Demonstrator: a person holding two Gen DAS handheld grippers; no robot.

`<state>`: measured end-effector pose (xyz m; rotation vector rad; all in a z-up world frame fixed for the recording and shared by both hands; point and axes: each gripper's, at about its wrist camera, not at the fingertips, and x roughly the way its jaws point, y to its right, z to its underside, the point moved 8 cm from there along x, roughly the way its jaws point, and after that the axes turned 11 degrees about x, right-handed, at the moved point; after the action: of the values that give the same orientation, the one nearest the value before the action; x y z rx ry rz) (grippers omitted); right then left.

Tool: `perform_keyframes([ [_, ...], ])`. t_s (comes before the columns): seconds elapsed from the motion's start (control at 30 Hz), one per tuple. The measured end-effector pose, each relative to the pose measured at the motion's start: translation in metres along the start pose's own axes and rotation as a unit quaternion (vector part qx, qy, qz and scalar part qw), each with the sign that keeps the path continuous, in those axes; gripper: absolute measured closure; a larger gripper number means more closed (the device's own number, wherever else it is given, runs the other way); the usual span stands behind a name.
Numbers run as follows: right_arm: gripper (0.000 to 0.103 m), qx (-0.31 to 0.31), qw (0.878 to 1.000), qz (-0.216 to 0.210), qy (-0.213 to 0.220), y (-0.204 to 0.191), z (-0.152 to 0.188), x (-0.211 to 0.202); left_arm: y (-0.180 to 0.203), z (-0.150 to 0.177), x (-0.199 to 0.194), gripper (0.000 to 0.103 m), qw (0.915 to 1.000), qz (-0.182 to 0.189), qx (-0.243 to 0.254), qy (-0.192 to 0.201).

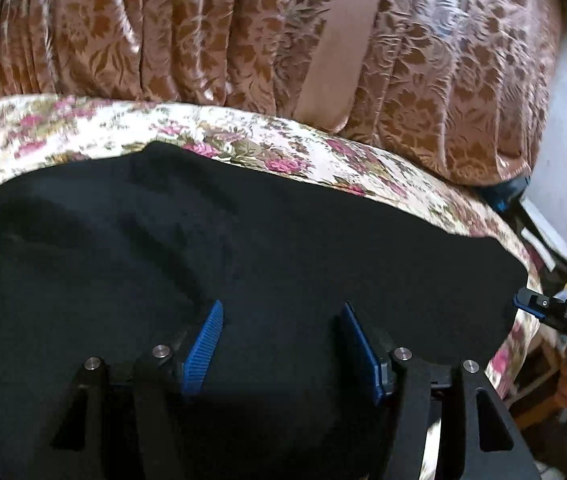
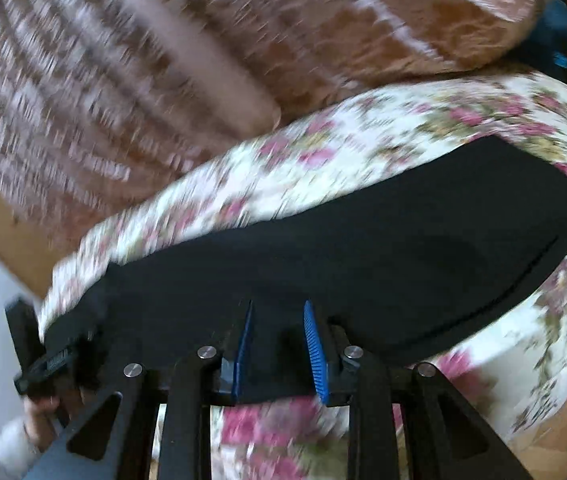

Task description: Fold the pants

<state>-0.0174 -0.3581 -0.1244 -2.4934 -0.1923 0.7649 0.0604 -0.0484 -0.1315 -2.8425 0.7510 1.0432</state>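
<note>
Left wrist view shows the black pants (image 1: 203, 232) lying lengthwise across the floral bedspread (image 1: 83, 120), directly under the empty, parted left gripper (image 1: 281, 312), while the right gripper (image 2: 277, 314), narrowly parted and empty, hovers over their near edge.

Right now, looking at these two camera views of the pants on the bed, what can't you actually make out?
- Left wrist view: the near and left parts of the black pants are cut off by the frame and covered by the left tongs.
- Right wrist view: the brown curtain pattern is motion-blurred.
- Both views: whether the pants are folded already; the dark cloth shows no clear layers.
</note>
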Motion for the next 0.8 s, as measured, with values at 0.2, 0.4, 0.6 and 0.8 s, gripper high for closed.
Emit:
perform_keyframes([
  [0.2, 0.076, 0.013, 0.999, -0.016, -0.049, -0.001, 0.032, 0.001, 0.031, 0.012, -0.024, 0.037, 0.9979, 0.052, 0.03, 0.023],
  [0.4, 0.076, 0.118, 0.992, -0.039, -0.036, 0.026, 0.02, 0.006, 0.072, 0.016, -0.019, 0.035, 0.99, 0.066, 0.124, 0.014],
  [0.6, 0.083, 0.248, 0.965, -0.079, -0.017, 0.058, 0.008, 0.011, 0.091, 0.015, -0.007, 0.036, 0.9822, 0.073, 0.173, 0.001],
  [0.8, 0.096, 0.22, 0.973, -0.063, 0.007, 0.055, 0.005, 0.005, 0.108, 0.02, 0.001, 0.093, 0.9706, 0.082, 0.226, -0.006],
])
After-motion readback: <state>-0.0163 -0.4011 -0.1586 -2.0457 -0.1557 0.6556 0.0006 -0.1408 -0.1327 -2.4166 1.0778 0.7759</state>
